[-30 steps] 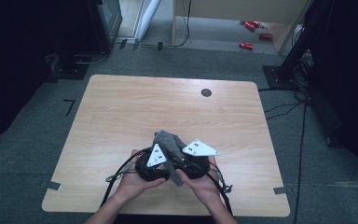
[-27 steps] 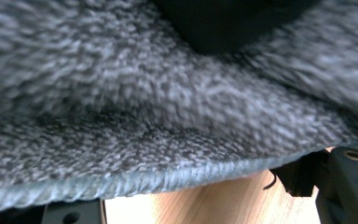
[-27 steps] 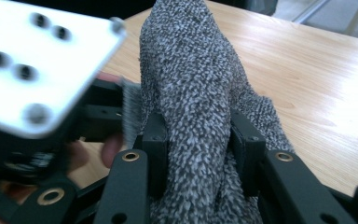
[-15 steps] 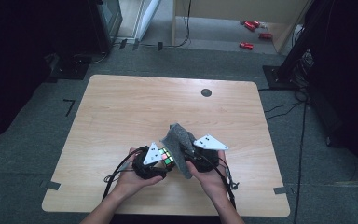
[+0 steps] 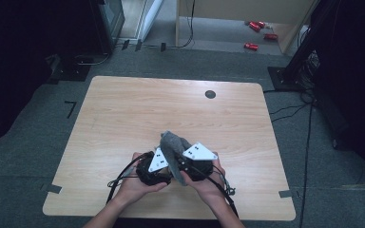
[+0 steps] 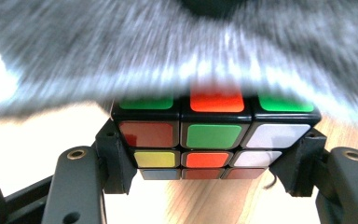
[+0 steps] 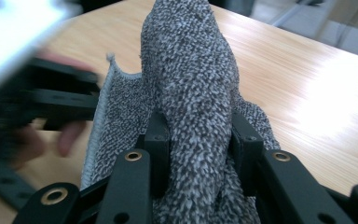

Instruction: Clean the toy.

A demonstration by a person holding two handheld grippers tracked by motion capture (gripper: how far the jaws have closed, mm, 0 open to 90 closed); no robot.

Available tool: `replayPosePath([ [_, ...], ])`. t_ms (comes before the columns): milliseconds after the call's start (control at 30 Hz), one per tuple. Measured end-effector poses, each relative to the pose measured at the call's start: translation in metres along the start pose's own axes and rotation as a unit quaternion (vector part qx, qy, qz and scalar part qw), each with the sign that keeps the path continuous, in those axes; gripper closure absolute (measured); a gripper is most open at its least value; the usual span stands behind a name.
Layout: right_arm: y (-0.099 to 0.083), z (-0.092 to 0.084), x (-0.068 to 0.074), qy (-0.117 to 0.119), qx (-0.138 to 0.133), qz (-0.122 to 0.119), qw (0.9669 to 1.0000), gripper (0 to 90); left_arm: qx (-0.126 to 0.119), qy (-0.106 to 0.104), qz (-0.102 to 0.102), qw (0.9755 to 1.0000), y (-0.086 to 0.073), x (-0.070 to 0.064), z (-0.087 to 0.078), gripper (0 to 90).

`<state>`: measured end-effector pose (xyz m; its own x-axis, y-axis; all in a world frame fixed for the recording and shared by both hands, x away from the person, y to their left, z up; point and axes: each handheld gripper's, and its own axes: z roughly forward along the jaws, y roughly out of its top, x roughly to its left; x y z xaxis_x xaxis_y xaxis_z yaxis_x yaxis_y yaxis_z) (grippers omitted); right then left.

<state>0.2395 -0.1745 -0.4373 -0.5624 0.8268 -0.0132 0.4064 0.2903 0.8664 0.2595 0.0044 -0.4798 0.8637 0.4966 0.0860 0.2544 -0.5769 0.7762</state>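
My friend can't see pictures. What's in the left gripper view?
A scrambled puzzle cube with red, green, white, yellow and orange stickers is clamped in the left hand-held gripper. A blurry grey cloth lies across its top, with the wooden table below.

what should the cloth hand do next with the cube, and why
Probably draw the grey cloth across the cube's top face. The left gripper clamps the cube by its sides, the right gripper pinches the bunched cloth, and the cloth already lies over the cube's top edge, so a wiping stroke looks like the natural next move.
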Motion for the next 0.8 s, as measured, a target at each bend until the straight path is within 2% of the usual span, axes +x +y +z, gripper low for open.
replayPosePath([
  [100,-0.001,-0.006,-0.012,-0.011,-0.001,0.022,0.9997,67.8,-0.003,0.008,-0.008,0.9999,0.001,0.003,-0.003,34.4],
  [167,-0.002,-0.013,-0.01,0.004,-0.01,0.025,0.9996,68.1,-0.003,0.01,-0.016,0.9998,0.003,0.005,-0.005,34.4],
  [267,-0.002,-0.014,0.001,0.028,-0.012,0.004,0.9995,68.2,-0.001,0.011,-0.02,0.9997,0.004,0.003,-0.004,34.4],
  [300,-0.003,-0.013,0.008,0.028,-0.01,-0.01,0.9995,68.3,0.001,0.011,-0.018,0.9998,0.004,0.002,-0.003,34.4],
  [400,-0.002,-0.007,0.015,0.023,-0.002,-0.023,0.9995,68.6,0.006,0.014,-0.008,0.9998,0.004,-0.006,0.002,34.4],
  [500,-0.003,-0.003,0.004,0.013,0.001,-0.008,0.9999,68.7,0.009,0.013,-0.006,0.9999,0.004,-0.005,0.003,34.4],
  [600,-0.004,-0.004,-0.01,-0.008,0.001,0.012,0.9999,69.1,0.005,0.016,-0.009,0.9998,0.004,-0.001,0.001,34.4],
  [667,-0.004,-0.007,-0.014,-0.012,0.002,0.019,0.9997,69.3,0.0,0.018,-0.015,0.9997,0.004,0.002,0.0,34.5],
  [733,-0.004,-0.011,-0.011,0.0,-0.002,0.015,0.9999,69.1,-0.001,0.017,-0.019,0.9997,0.005,0.004,-0.001,34.5],
  [800,-0.003,-0.012,-0.002,0.027,-0.006,0.004,0.9996,68.6,-0.002,0.016,-0.019,0.9997,0.005,0.002,0.0,34.5],
])
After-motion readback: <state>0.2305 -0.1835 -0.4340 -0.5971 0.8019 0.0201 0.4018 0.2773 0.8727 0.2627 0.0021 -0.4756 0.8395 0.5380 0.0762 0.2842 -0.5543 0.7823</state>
